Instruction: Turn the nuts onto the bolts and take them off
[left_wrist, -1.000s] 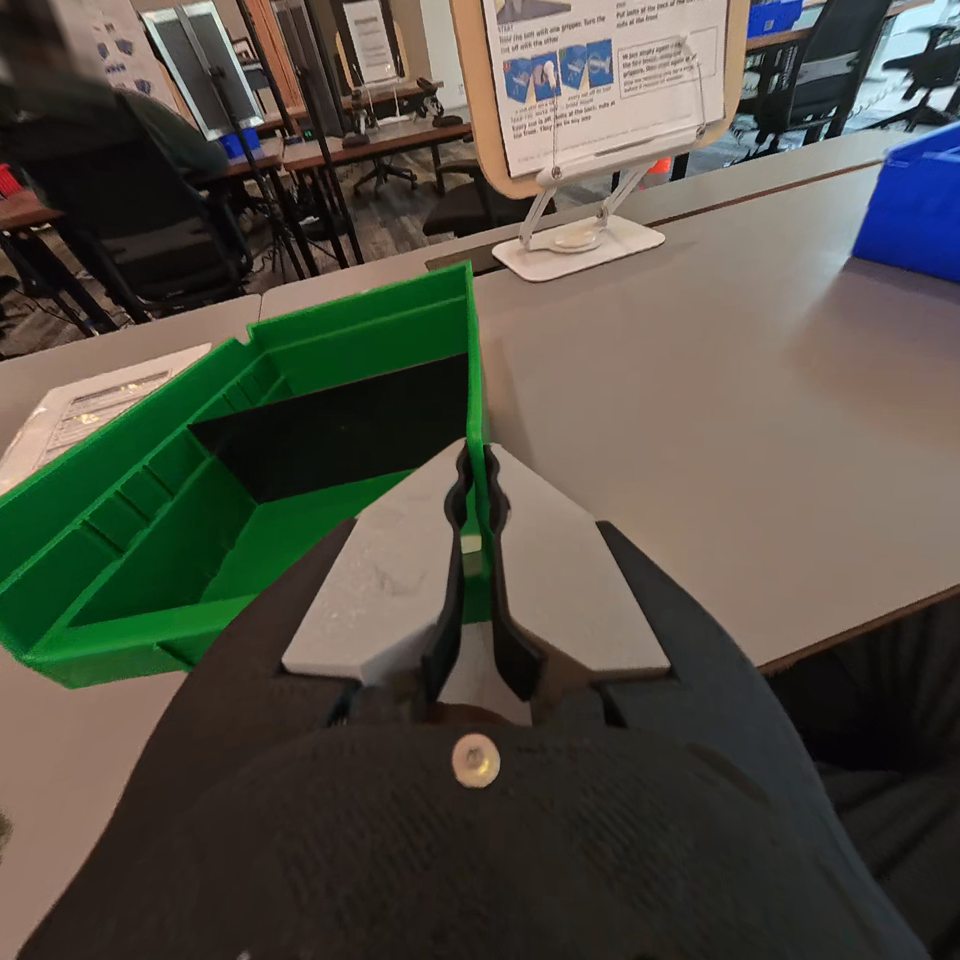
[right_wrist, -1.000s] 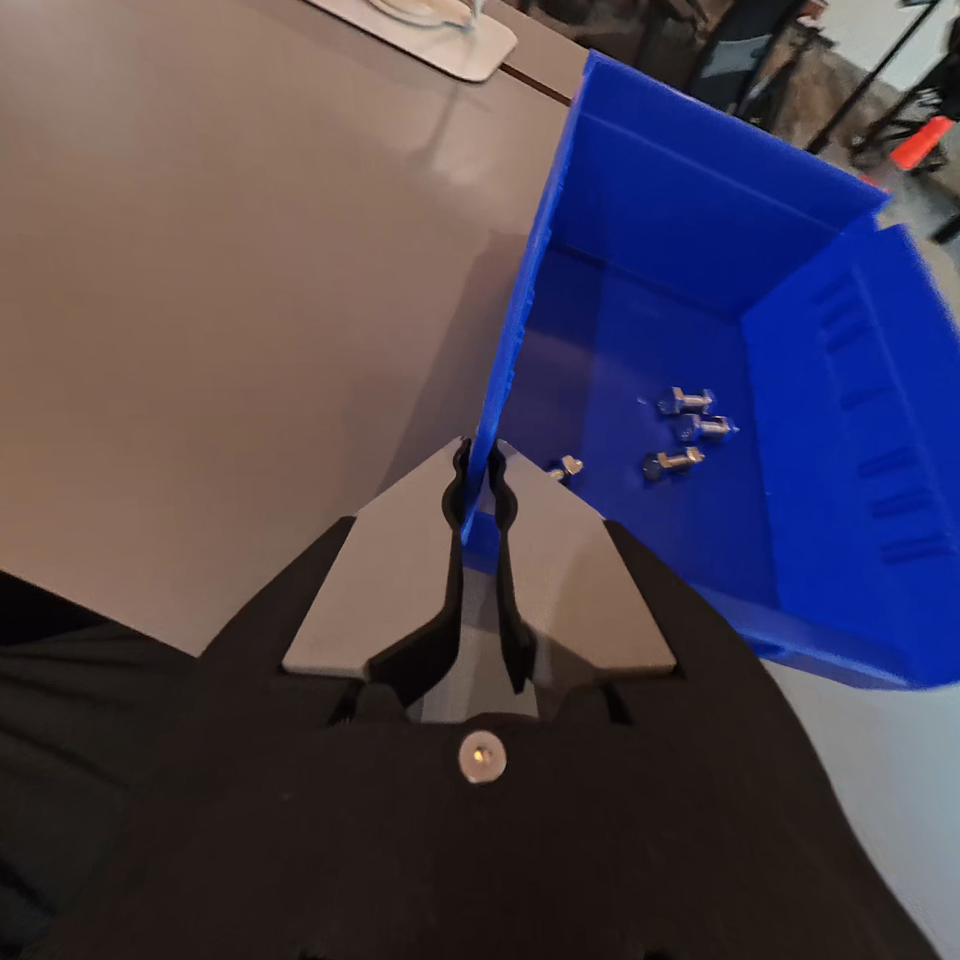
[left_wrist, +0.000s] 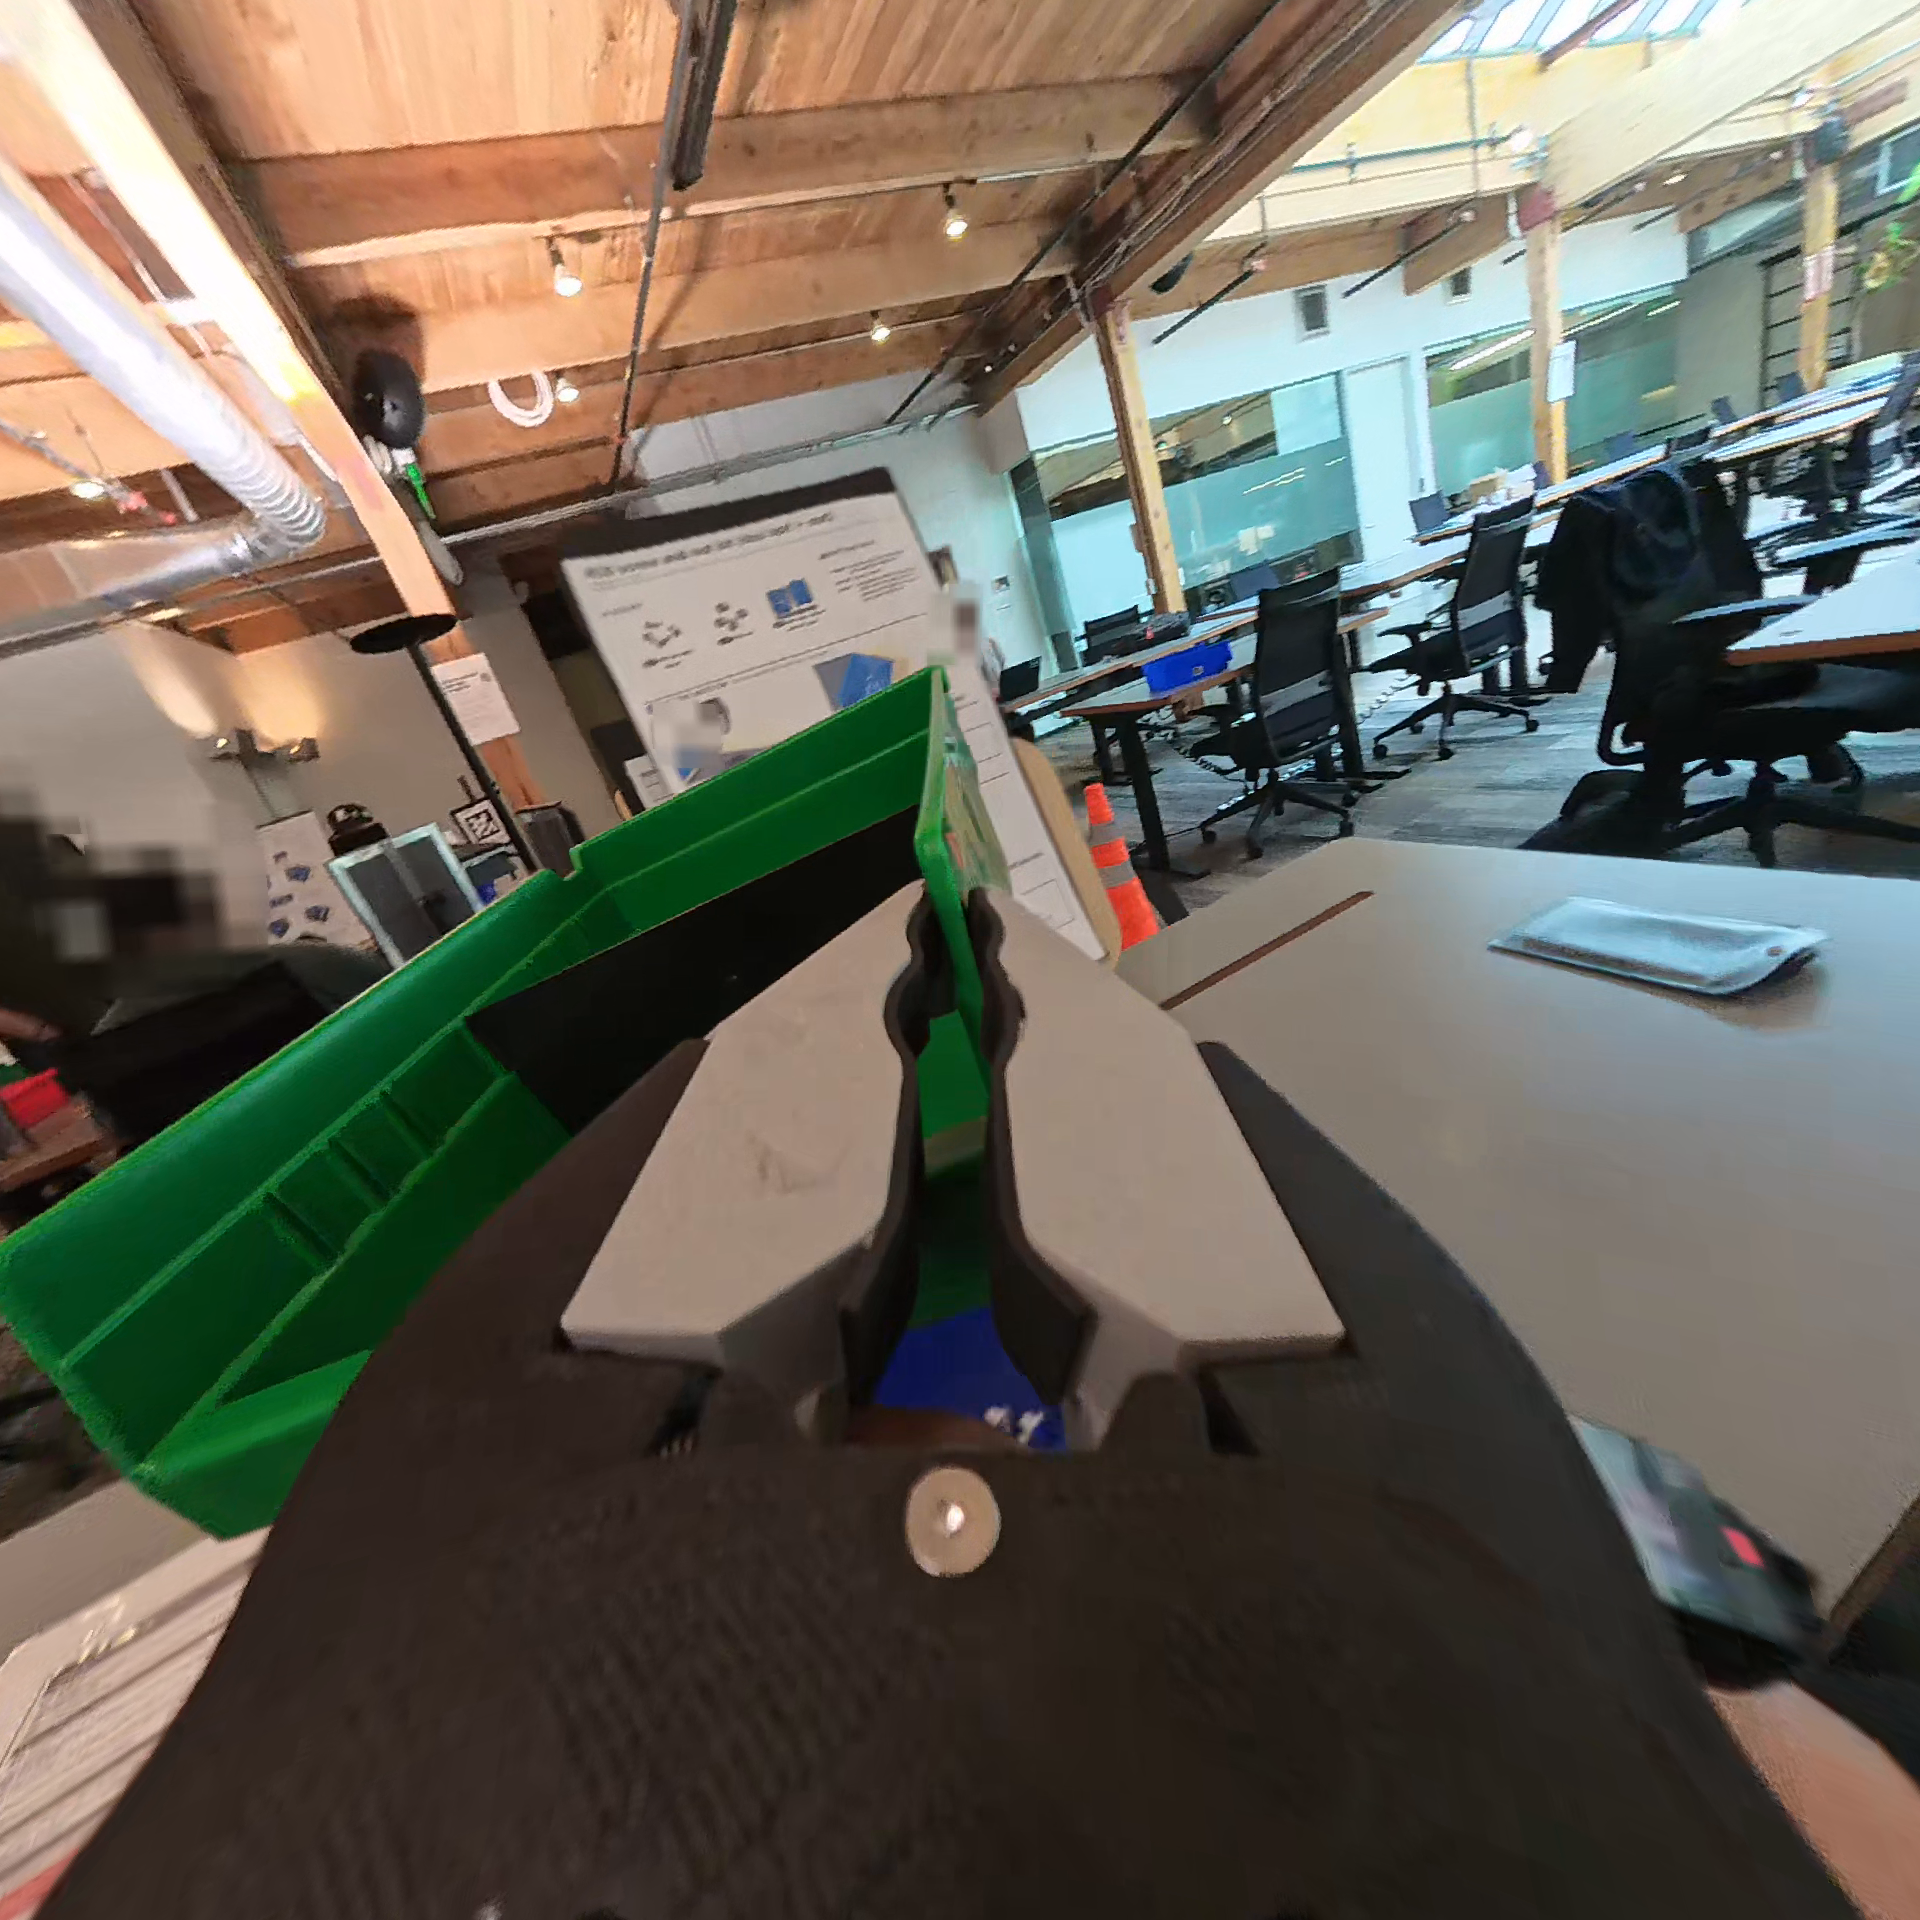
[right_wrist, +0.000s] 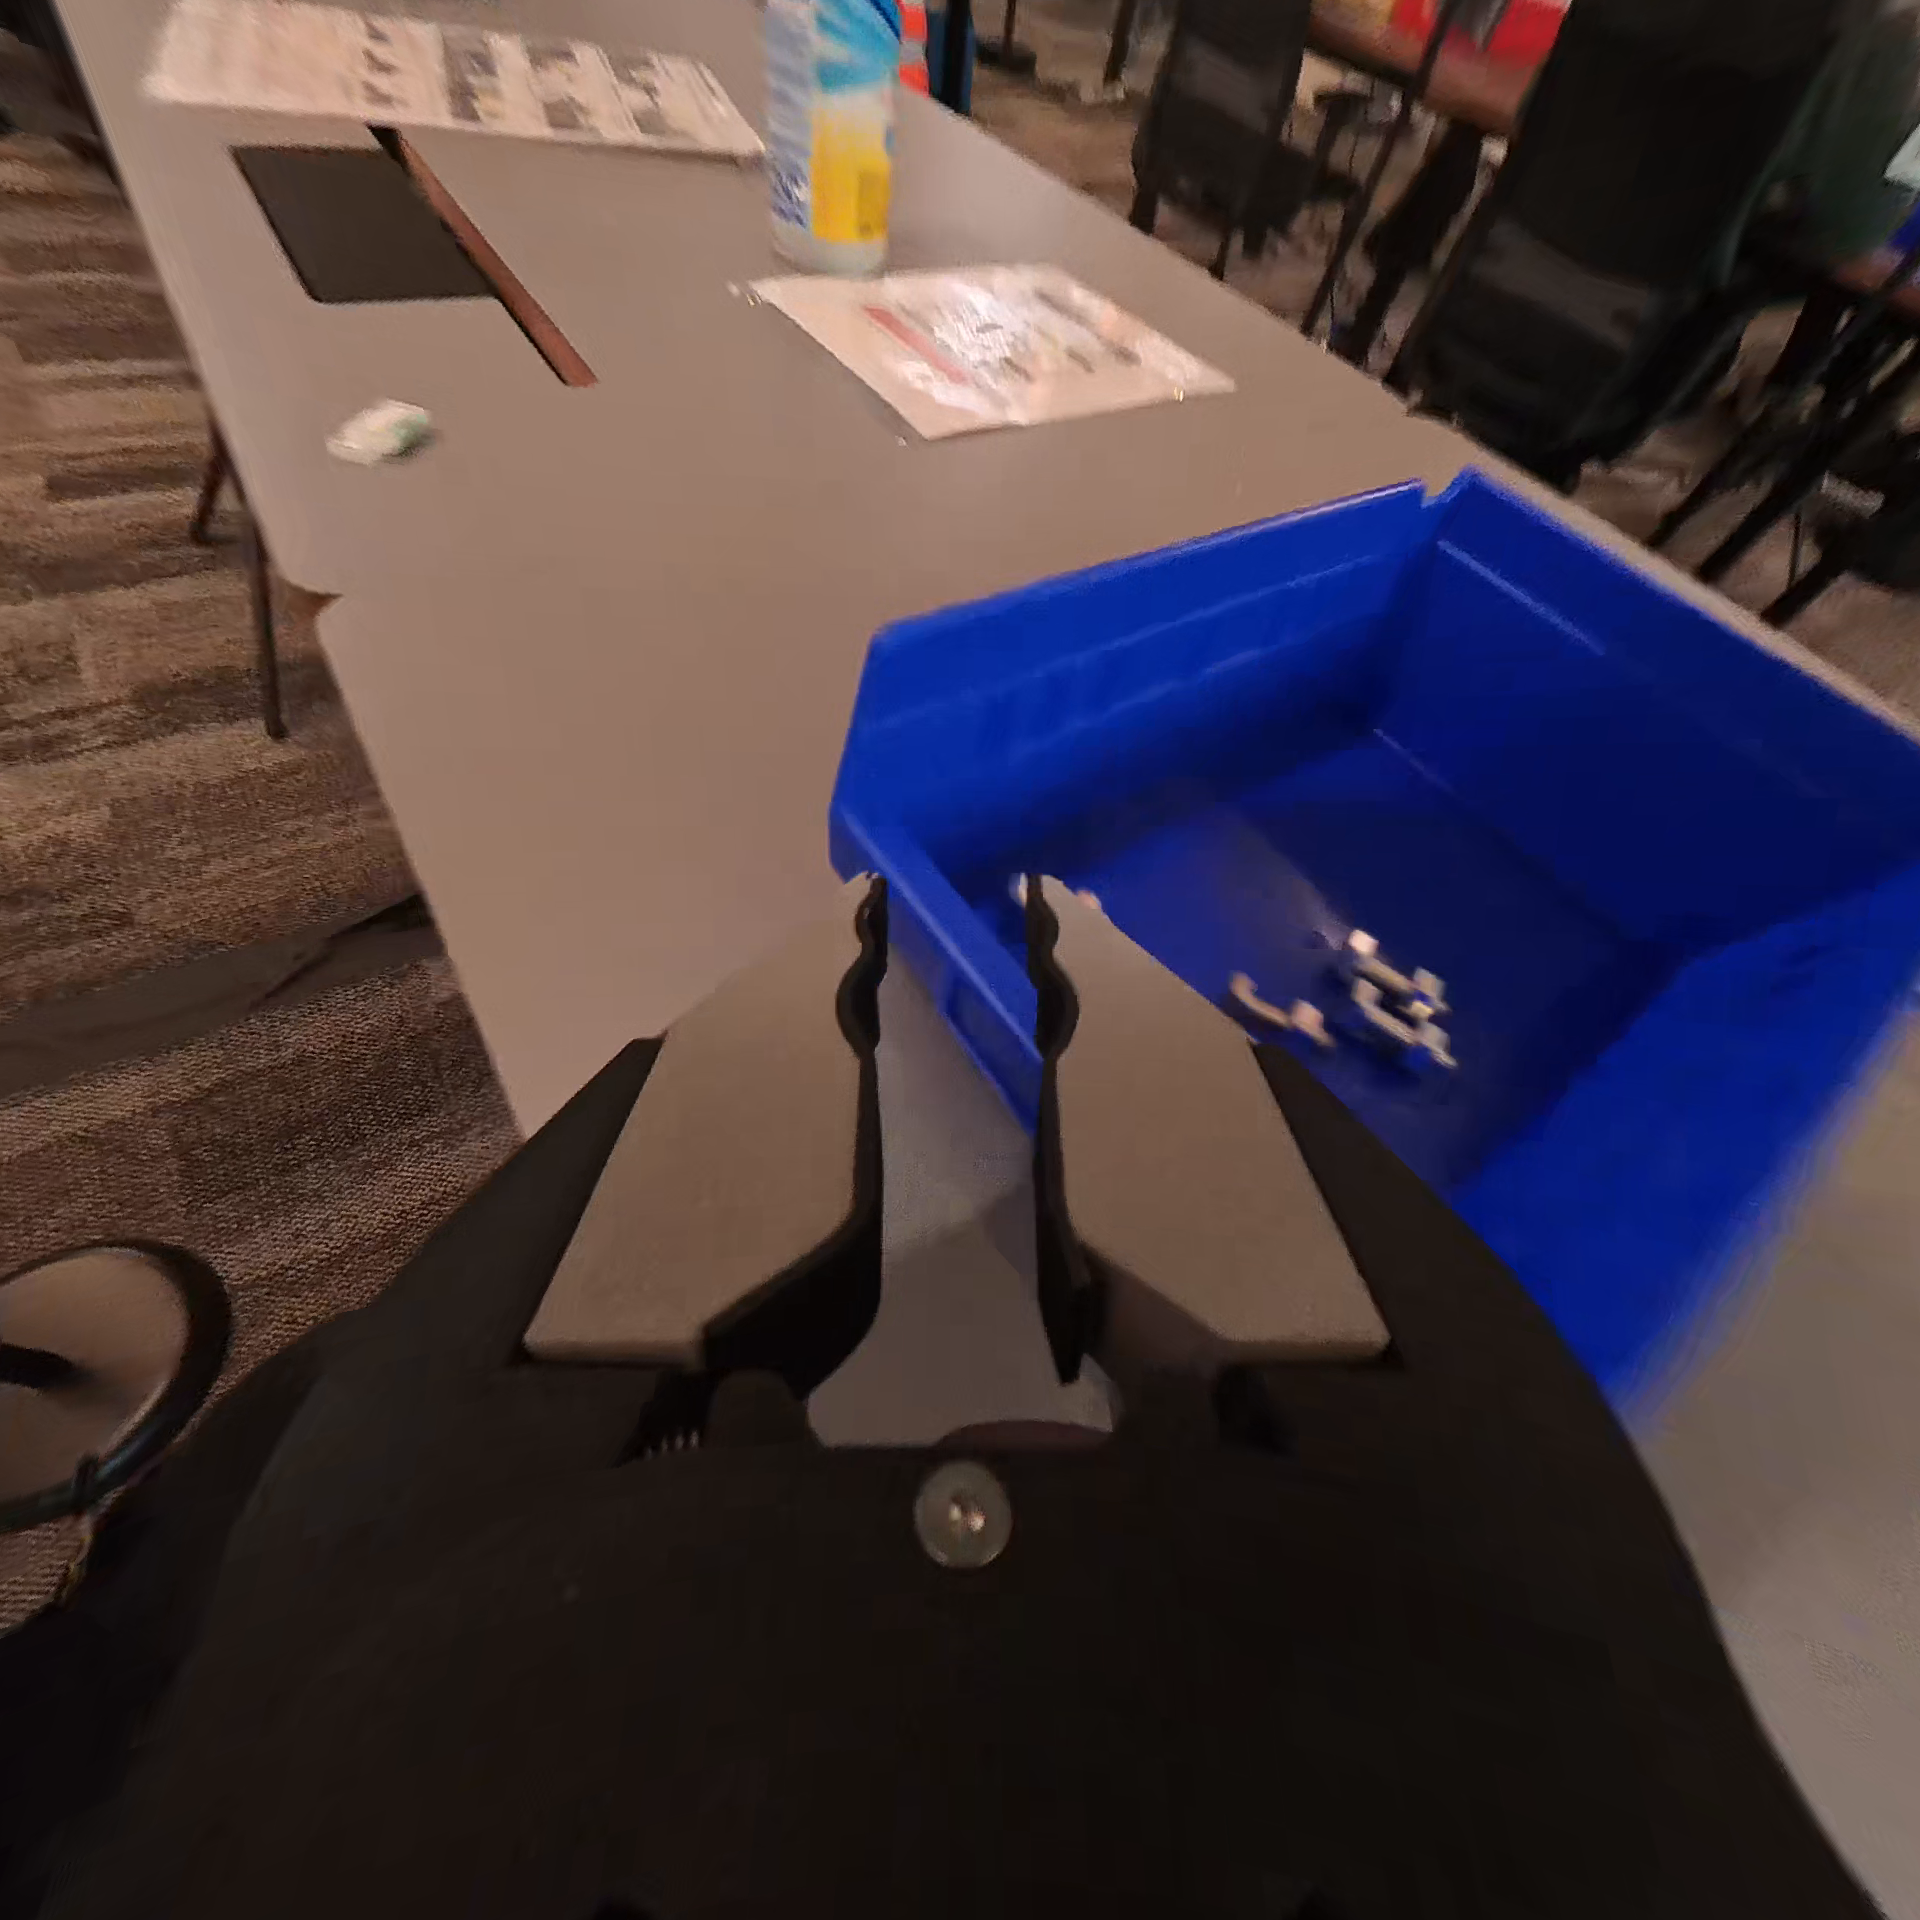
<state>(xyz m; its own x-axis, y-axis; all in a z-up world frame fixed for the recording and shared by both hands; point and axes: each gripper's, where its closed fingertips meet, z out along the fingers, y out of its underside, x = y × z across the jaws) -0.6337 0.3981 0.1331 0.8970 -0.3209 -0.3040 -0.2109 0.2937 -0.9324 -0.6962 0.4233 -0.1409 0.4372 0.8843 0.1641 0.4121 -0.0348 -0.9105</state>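
Setup only, no nut or bolt picked yet.
My left claw (left_wrist: 954, 914) is clamped on the side wall of the green bin (left_wrist: 312, 1174), lifted and tilted off the desk (left_wrist: 1558, 1143). My right claw (right_wrist: 954, 899) is apart, straddling the near corner of the blue bin (right_wrist: 1143, 665). Bolts (right_wrist: 1361, 1003) lie blurred on its floor; all threading is left, by my read.

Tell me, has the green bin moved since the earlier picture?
Yes. The left gripper, shut on the green bin wall, has lifted it: ceiling beams now show behind it, and the table lies lower.
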